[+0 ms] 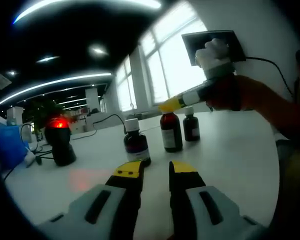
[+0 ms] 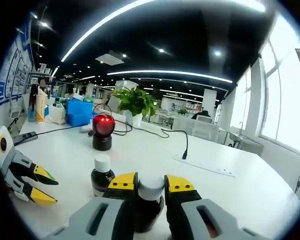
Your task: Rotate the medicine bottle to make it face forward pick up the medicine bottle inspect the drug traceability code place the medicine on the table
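On the smooth white table (image 2: 155, 165), the right gripper (image 2: 150, 186) has its yellow-tipped jaws closed around a dark, white-capped medicine bottle (image 2: 149, 200); a second bottle (image 2: 101, 175) stands just beside. The left gripper (image 1: 156, 169) hangs parted, holding nothing, before three glossy brown bottles (image 1: 171, 131)

White table (image 1: 240, 150) holds three medicine bottles (image 1: 171, 131), red-lit scanner (image 1: 59, 140)
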A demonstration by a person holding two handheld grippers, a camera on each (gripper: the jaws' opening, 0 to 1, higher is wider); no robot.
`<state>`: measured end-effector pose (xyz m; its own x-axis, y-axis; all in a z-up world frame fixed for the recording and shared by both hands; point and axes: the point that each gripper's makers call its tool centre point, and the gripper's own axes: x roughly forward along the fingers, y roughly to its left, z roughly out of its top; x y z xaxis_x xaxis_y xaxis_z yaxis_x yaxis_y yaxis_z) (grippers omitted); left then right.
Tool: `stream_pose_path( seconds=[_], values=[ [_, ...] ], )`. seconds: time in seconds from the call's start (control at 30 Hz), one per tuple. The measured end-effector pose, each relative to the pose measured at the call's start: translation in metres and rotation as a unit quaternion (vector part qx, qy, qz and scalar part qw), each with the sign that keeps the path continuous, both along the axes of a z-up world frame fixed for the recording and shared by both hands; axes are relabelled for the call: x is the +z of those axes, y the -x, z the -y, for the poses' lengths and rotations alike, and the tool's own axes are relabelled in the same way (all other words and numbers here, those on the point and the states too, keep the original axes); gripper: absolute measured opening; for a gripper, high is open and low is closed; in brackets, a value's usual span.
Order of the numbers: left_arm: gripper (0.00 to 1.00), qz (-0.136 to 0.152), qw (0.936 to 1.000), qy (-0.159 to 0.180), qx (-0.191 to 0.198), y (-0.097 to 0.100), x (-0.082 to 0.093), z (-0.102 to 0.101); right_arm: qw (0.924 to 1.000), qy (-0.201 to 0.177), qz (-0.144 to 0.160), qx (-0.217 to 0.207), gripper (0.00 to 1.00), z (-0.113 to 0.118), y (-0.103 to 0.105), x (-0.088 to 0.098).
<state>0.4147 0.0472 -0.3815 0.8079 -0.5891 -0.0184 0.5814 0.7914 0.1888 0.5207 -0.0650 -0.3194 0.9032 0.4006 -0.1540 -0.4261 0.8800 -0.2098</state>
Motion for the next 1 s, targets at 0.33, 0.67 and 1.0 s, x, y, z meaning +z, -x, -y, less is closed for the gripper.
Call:
stream_pose_path(
  seconds=[0.33,0.67,1.0],
  values=[
    [0.13,0.000,1.0000,0.000,0.000,0.001,0.000,0.000,0.9996,-0.010,0.008,-0.024,0.17,0.000,0.001,0.000],
    [0.13,0.000,1.0000,0.000,0.001,0.002,0.001,0.000,0.9994,-0.012,0.033,0.003,0.19,0.001,0.007,0.017],
    [0.13,0.000,1.0000,-0.002,0.002,0.001,0.000,-0.001,0.9962,-0.060,0.020,0.060,0.19,0.004,0.010,0.020]
  ],
)
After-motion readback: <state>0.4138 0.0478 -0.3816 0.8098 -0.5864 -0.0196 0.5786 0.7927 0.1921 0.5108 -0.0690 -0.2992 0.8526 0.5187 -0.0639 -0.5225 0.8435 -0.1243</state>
